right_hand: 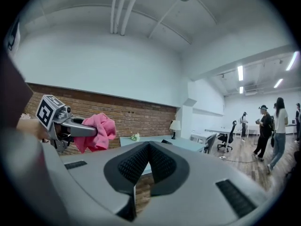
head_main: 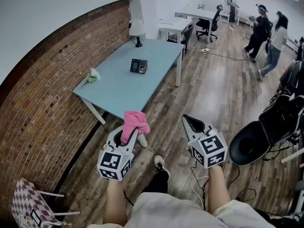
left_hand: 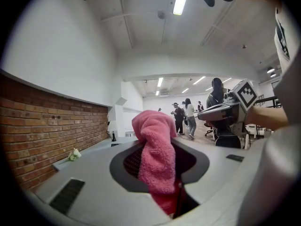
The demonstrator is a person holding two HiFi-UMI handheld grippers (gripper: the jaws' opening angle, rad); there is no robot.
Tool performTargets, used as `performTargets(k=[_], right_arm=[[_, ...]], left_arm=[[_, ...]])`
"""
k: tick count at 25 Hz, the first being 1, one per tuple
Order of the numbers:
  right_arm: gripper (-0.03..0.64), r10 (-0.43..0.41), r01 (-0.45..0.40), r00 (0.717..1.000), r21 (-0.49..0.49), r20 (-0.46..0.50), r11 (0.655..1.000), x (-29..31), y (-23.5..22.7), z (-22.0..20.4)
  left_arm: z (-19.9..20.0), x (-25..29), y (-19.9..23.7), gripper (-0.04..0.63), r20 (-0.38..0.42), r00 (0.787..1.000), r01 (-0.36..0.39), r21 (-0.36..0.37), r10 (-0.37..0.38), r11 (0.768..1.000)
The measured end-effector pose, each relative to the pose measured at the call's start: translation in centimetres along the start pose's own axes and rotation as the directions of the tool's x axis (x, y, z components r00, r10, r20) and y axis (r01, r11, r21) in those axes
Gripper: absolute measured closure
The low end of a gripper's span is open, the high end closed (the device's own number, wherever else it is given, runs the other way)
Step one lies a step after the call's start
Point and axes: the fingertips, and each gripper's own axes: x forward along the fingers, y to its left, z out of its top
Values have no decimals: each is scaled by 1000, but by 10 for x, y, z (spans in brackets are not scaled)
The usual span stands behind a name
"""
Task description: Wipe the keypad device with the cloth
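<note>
Forward, abreast: left tongs [head_main: 128, 137] pinch cloth [head_main: 134, 119]; right tongs [head_main: 186, 118] closed.

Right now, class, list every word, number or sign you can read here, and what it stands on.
None can be read.
On the keypad device, any key print is too small to read.
The left hand-held gripper and right hand-held gripper bear square marker patterns only, no letters.
</note>
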Motion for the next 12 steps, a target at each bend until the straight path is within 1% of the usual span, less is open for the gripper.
performTargets(k=[3, 5, 8, 12], right_arm=[[607, -3, 3, 1000, -11, -3, 1000, 29, -23, -2], [607, 15, -16, 1000, -23, -8, 1000, 51, -37, -1], [607, 36, -37, 999, -36, -27, 999, 87, -62, 0], [607, 54, -56, 998, -48, -42, 997, 141, -91, 9]], left_arm=[[-6, 32, 20, 448, 5, 1000, -6, -11, 6, 1000], [-8, 59, 35, 448, 7, 1000, -12, -22, 13, 1000], [-5, 100, 59, 448, 14, 1000, -20, -41, 20, 999], [2, 149, 91, 448, 10, 1000, -22, -45, 23, 999]])
